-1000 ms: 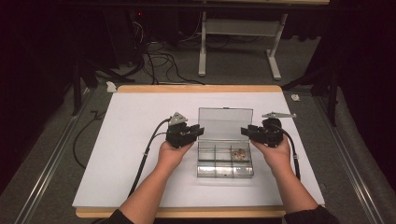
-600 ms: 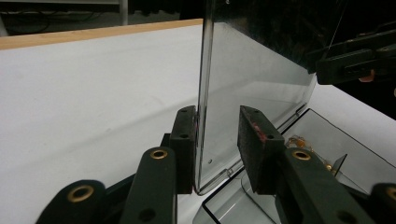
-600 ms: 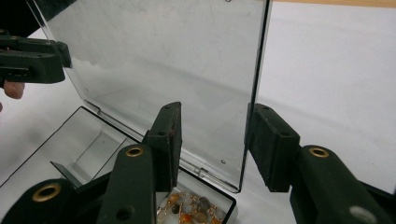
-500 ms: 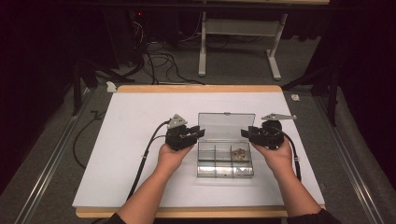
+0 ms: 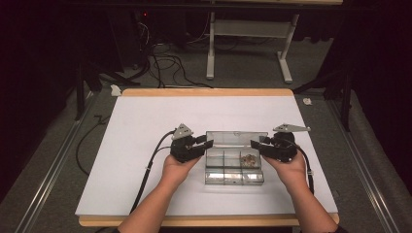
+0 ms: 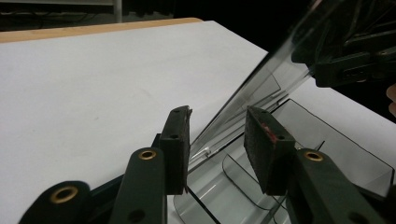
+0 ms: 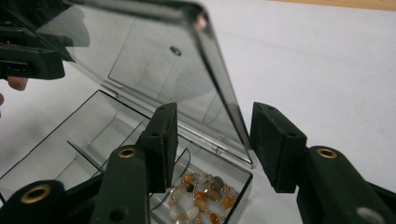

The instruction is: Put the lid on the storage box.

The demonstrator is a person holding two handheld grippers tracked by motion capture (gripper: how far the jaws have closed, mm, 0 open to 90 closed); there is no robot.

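Right gripper view showed my right gripper (image 7: 212,147) and left gripper (image 6: 217,149) both released, jaws just widening astride the box lid (image 7: 140,56) (thin, brittle, slick plastic); I'd pinch its side edges lightly.

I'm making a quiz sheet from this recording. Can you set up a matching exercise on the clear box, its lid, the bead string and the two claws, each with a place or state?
Things:
1. lid
2. beaded bracelet
3. left claw
4. table

Places or states:
A. lying in a compartment of the clear box
B. jaws open either side of the lid's edge
C. tilted up, half open
D. covered in white, with a wooden rim

Pairs: 1-C, 2-A, 3-B, 4-D
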